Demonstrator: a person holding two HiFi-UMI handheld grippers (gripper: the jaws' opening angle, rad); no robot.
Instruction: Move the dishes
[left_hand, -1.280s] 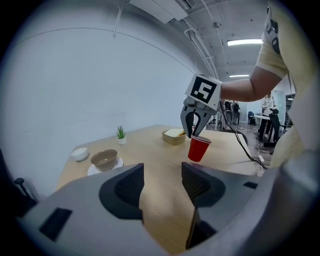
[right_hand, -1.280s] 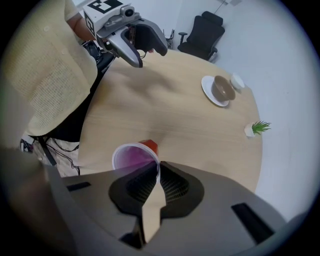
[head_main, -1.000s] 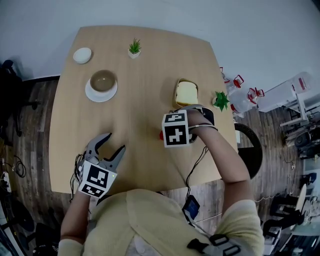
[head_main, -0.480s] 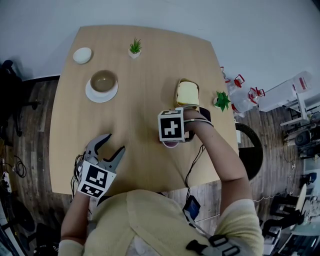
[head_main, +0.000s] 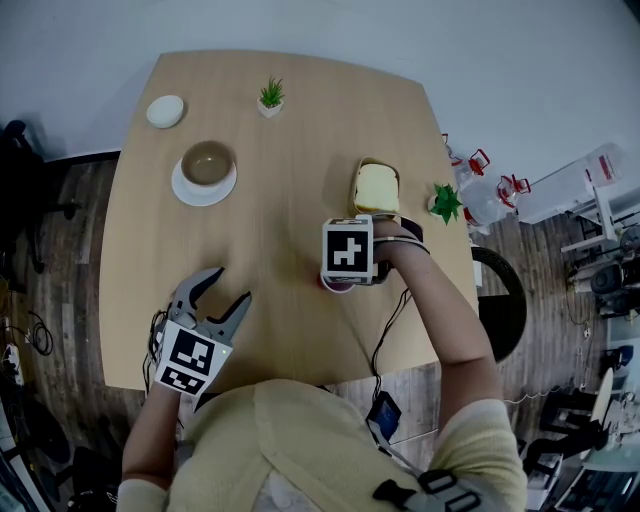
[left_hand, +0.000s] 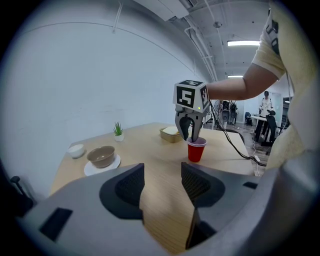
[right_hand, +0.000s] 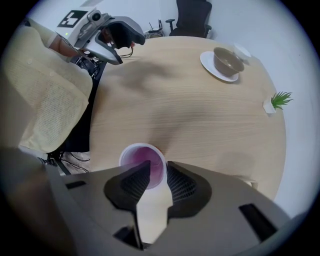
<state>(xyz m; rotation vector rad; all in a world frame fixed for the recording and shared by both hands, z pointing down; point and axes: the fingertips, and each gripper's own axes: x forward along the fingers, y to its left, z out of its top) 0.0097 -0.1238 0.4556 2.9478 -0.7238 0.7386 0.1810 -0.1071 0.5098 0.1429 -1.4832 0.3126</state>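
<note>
While its jaws have just been opening, your right claw (right_hand: 159, 176) straddles the rim of the red cup (left_hand: 195, 151).
Your left claw (head_main: 222, 288) hovers apart, empty.

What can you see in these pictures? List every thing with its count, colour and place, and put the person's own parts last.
table: 1, light wood, under everything
cup: 1, red, upright, near right of table
bowl: 1, brown, on the plate
plate: 1, white, far left of table
small dish: 1, white, far left corner
potted plant: 1, green in white pot, far edge
second plant: 1, green, right edge
container: 1, tan, pale yellow contents, beyond the cup
office chair: 1, black, on the floor beyond the table
left gripper: 1, grey, open, empty, near left
right gripper: 1, grey, pointing down, jaws just been opening, astride the cup's rim
</note>
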